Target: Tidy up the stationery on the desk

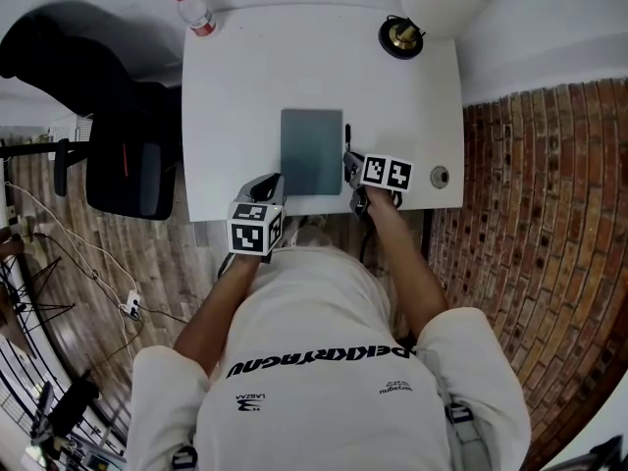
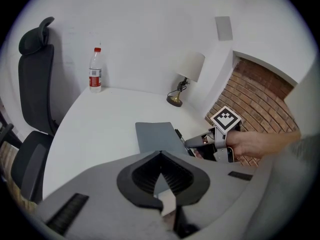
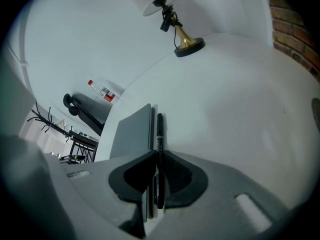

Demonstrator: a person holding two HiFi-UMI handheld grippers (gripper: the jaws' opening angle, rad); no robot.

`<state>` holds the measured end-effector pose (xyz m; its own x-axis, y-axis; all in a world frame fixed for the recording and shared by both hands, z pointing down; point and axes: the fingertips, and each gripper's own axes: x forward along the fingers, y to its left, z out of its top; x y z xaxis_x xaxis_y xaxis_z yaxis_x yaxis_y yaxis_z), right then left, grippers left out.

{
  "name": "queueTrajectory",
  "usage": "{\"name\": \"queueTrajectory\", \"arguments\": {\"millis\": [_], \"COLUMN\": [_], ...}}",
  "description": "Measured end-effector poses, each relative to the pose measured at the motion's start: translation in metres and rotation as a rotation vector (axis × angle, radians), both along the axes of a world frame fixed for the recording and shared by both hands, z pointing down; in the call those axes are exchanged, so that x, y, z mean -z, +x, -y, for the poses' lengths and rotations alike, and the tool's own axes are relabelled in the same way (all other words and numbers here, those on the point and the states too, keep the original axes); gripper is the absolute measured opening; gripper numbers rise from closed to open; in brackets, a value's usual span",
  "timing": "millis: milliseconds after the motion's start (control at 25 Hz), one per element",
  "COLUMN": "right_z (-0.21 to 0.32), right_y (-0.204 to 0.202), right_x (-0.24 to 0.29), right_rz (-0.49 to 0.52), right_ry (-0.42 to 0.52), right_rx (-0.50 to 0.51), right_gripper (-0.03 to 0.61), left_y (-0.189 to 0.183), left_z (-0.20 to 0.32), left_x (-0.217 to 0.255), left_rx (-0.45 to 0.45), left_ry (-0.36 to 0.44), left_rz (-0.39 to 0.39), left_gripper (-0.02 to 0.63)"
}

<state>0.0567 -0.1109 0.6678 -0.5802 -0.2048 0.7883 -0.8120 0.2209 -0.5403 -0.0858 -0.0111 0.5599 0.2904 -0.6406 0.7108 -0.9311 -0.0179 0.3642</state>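
One pen clamped in my right gripper, just beside the notebook.
I judge a firm squeeze and a straight lift best, so the pen clears the notebook's edge without dragging it. My left gripper, jaws together and empty, hovers at the desk's near edge.

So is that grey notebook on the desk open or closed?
Closed. The notebook lies flat on the desk, showing only its plain grey cover; no pages are spread.

Matt notebook, glossy pen, smooth desk
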Motion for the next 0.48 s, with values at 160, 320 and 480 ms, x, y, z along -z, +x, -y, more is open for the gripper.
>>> {"name": "queueTrajectory", "arguments": {"millis": [160,320,480], "right_z": [0.000,0.001,0.007], "right_y": [-0.001,0.001,0.005], "right_x": [0.000,0.004,0.024], "right_rz": [0.028,0.023,0.017], "right_ry": [-0.024,-0.009,0.059], "right_rx": [-0.037,-0.051,-0.052], "right_gripper": [0.060,0.071,0.069], "left_y": [-0.001,-0.001,-0.005], "left_z": [-0.001,0.001,0.006], "left_x": [-0.002,-0.001,0.007], "left_rx": [0.018,0.033,0.043], "left_ry": [-0.014,-0.012,0.019], "left_rz": [-0.026,-0.048,-0.048], "left_gripper": [-0.002,-0.002,-0.002]}}
